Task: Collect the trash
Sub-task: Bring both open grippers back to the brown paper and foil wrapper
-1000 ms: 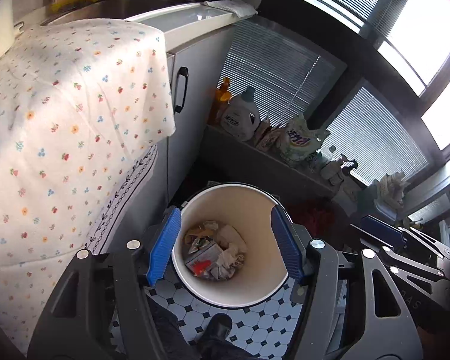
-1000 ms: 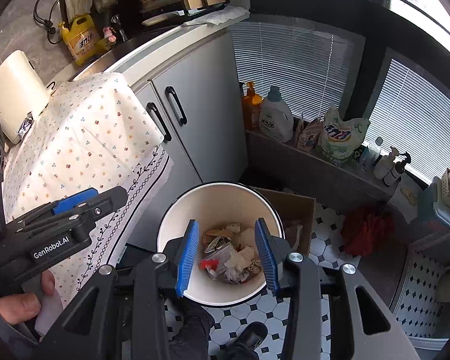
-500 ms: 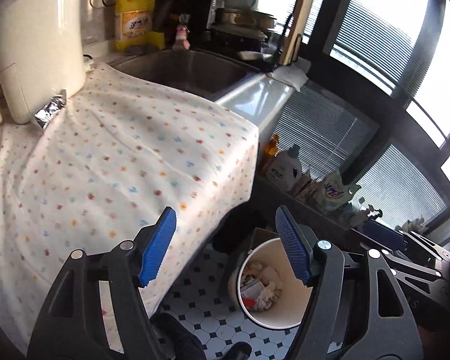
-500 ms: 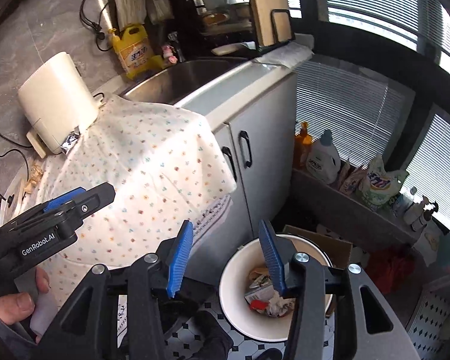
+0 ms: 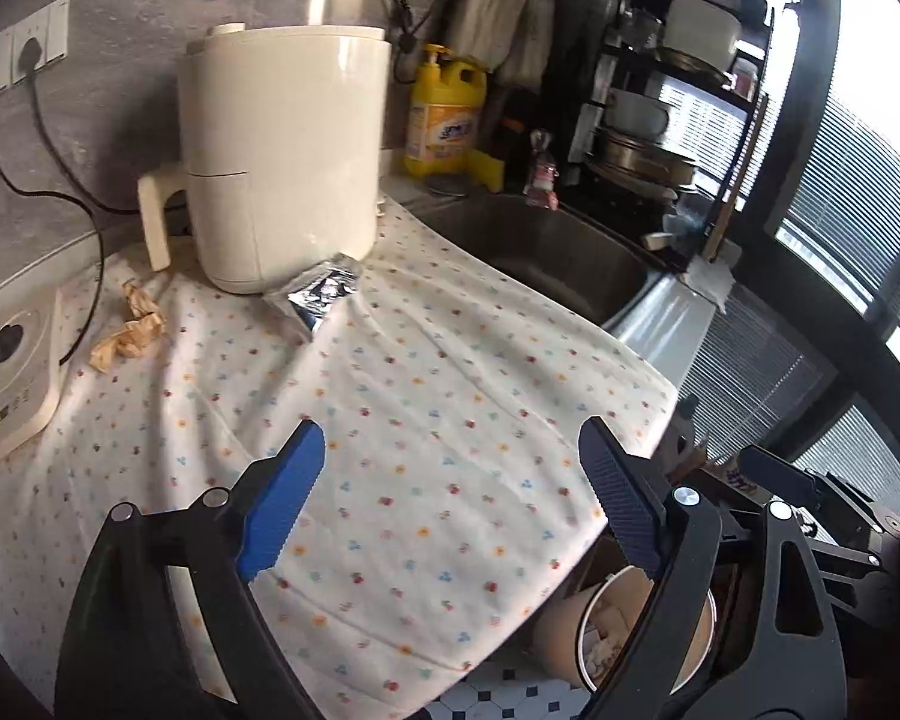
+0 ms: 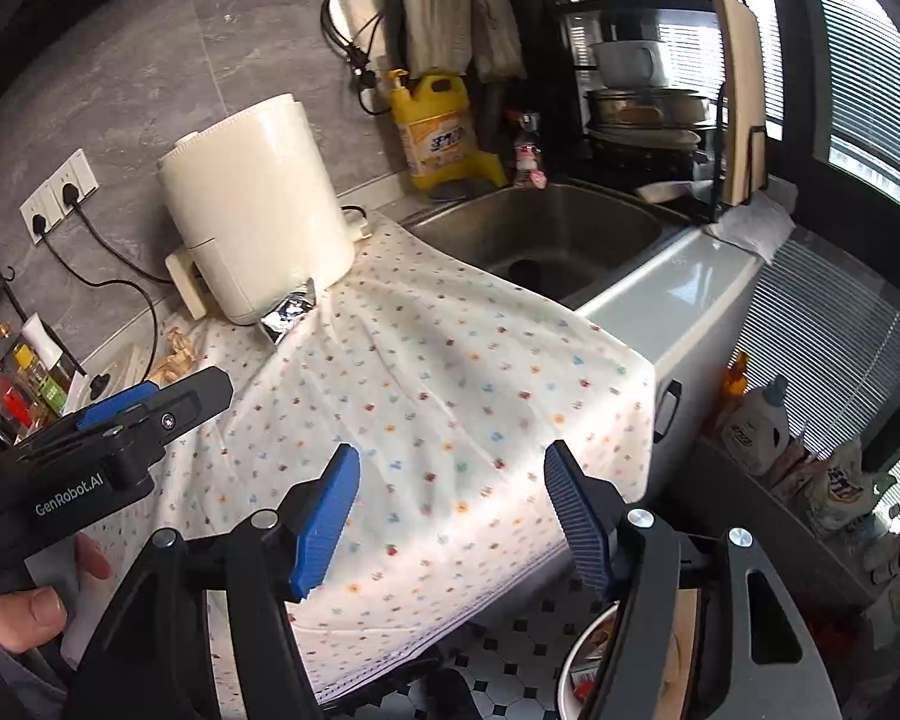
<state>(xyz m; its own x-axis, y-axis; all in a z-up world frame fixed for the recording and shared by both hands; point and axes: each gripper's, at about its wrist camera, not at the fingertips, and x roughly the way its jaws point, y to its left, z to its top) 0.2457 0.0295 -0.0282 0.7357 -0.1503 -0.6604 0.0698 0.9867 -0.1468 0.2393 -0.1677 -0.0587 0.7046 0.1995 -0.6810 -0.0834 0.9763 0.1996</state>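
Where a flowered cloth [image 5: 438, 420] drapes the desk: both tools, left tool [image 5: 450, 498] and right tool [image 6: 450, 516], opening, empty; foil wrapper [image 5: 321, 294] against the cream appliance [image 5: 282, 120], crumpled paper [image 5: 129, 330] nearby, bin [image 5: 576, 636] below on tiled floor [image 6: 510, 636].

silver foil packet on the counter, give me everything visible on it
The foil packet is a small, crinkled pouch of shiny silver, metallic-looking film with dark reflections. It lies on the floral tablecloth, with its upper end leaning against the base of the cream appliance. It looks flattened; whether it is empty or opened cannot be told. The right wrist view shows it in the same spot. Nothing else touches it; neither gripper is near it.
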